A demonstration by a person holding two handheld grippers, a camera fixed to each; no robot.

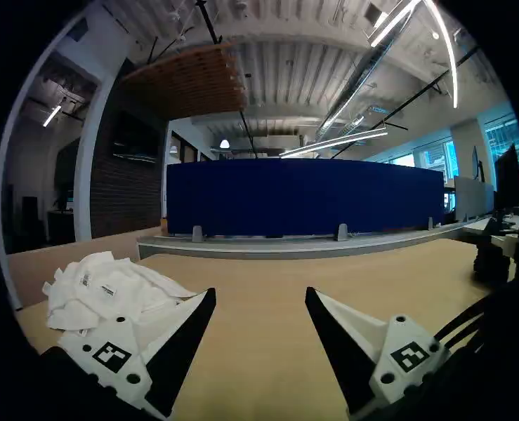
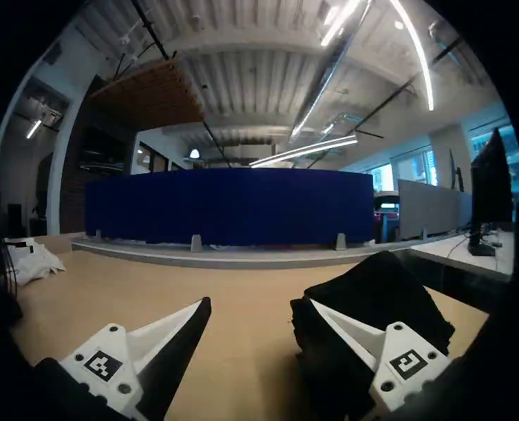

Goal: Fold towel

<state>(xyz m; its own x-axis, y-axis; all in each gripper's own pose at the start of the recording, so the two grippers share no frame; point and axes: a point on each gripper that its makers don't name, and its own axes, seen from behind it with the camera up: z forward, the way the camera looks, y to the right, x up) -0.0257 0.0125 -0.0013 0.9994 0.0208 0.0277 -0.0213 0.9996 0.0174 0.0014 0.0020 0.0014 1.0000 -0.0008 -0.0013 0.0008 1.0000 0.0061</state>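
Note:
A crumpled white towel (image 1: 108,289) lies on the wooden table (image 1: 273,288) at the left, just beyond my left gripper's left finger. My left gripper (image 1: 260,293) is open, low over the table, with nothing between its fingers. In the right gripper view the same white towel (image 2: 31,261) shows far off at the left edge. My right gripper (image 2: 251,303) is open too; a pile of black cloth (image 2: 375,302) sits right behind its right finger, not held.
A blue partition (image 1: 301,196) on a grey base runs along the table's far edge. Black cables and equipment (image 1: 494,263) stand at the right. A monitor (image 2: 489,189) sits on a neighbouring desk at the right.

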